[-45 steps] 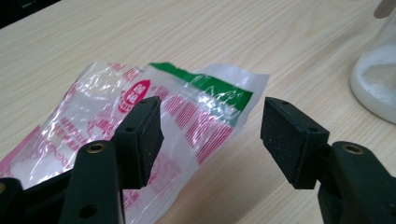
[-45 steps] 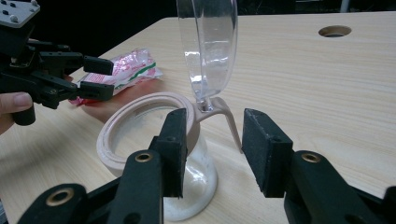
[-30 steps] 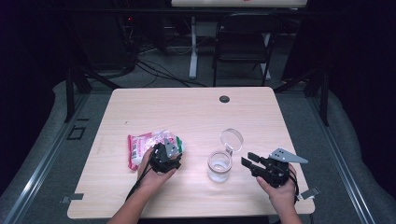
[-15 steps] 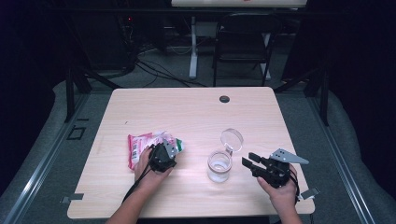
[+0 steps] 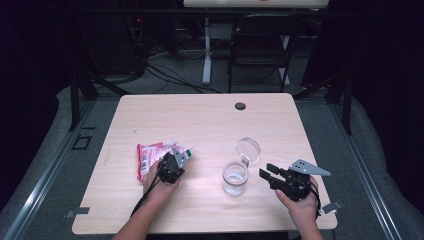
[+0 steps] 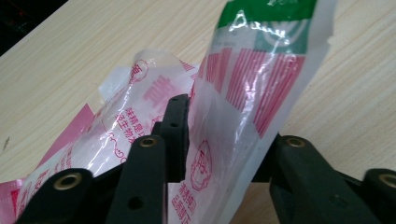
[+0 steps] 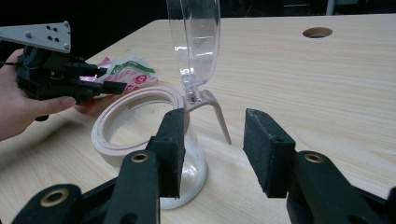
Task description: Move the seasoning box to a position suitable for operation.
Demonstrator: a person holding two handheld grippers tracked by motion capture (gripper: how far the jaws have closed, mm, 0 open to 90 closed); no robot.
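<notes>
A red, white and green plastic packet (image 5: 150,156) lies at the table's left front. My left gripper (image 5: 176,162) has just been closing its jaws, and the packet's green-topped end (image 6: 261,65) stands pinched between them. A clear glass jar (image 5: 235,178) with a pale rim and an upright hinged lid (image 5: 248,149) stands at centre right. My right gripper (image 5: 268,175) hovers just to the right of the jar, open, with nothing between its jaws. In the right gripper view the jar (image 7: 140,135) sits ahead and slightly left of the right gripper (image 7: 215,126), with the left gripper (image 7: 60,79) and packet (image 7: 133,70) beyond.
The wooden table (image 5: 200,120) has a round cable hole (image 5: 240,106) near its far edge. A black chair (image 5: 260,45) and floor cables (image 5: 170,75) lie beyond the table. Both forearms enter from the near edge.
The left gripper has drawn in slightly on the packet's green end, which now stands up between its jaws. The right gripper and the jar have stayed in place.
</notes>
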